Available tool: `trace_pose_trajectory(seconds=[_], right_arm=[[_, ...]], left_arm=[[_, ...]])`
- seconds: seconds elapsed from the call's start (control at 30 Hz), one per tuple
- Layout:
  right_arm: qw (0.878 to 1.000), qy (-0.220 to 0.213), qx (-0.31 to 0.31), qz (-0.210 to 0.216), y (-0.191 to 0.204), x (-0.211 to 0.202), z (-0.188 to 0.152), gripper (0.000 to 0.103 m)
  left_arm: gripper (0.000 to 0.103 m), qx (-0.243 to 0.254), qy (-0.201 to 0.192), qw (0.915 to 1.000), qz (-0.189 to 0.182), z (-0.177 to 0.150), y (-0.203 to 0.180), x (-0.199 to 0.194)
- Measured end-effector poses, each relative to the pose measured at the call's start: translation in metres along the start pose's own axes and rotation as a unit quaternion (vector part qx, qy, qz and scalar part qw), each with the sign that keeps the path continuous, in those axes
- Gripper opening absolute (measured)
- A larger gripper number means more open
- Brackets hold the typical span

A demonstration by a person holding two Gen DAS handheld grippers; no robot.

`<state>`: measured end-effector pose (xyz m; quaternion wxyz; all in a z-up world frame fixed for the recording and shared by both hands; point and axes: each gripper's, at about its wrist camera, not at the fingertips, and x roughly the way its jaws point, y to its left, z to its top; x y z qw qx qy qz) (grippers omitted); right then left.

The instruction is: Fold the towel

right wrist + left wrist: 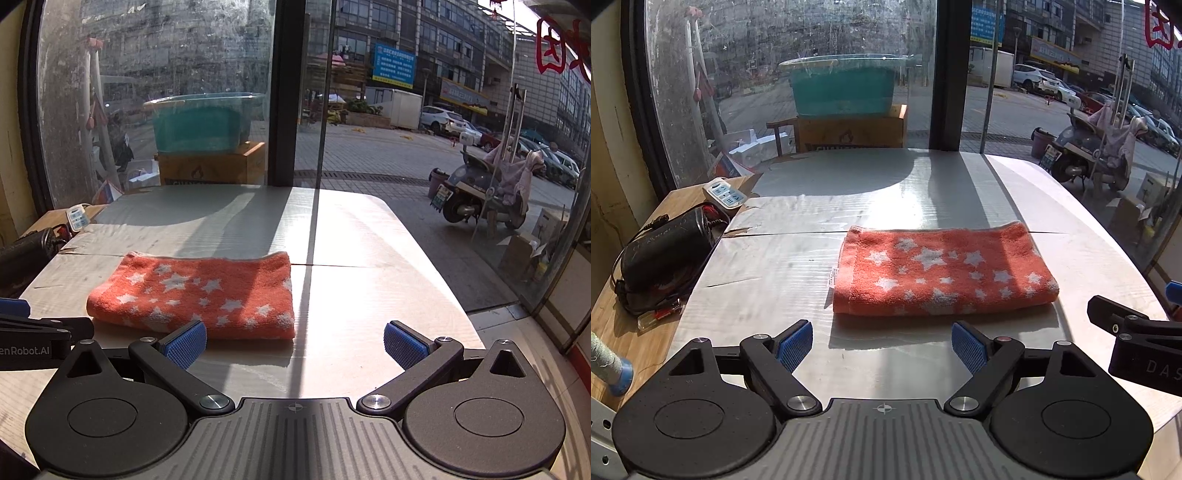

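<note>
On the white tabletop (768,266), by a big window, lies the orange towel (942,273) with white stars, folded into a flat, thick rectangle. Just in front of the towel's near edge, the left tongs (882,349) are spread wide with nothing between the blue pads, and the right tongs (294,345) are spread wide and empty too, near the towel's right corner. Left of the towel, well apart, a black tool (665,251) sits on a wooden bench.
</note>
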<state>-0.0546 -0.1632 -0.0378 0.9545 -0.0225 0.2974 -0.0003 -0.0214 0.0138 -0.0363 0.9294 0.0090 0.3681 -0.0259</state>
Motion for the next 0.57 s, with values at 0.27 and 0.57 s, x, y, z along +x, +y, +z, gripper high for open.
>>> trace_pose_trajectory(seconds=[0.27,0.57], right_arm=[[1.0,0.003,-0.001,0.002,0.0007,0.0014,-0.0004,0.103],[1.0,0.002,0.002,0.0,-0.0014,0.002,-0.0003,0.103]], left_arm=[[0.084,0.006,-0.009,0.9999,0.008,0.0004,-0.0034,0.0001],[0.084,0.002,-0.005,1.0,-0.001,-0.0001,-0.0008,0.0024]])
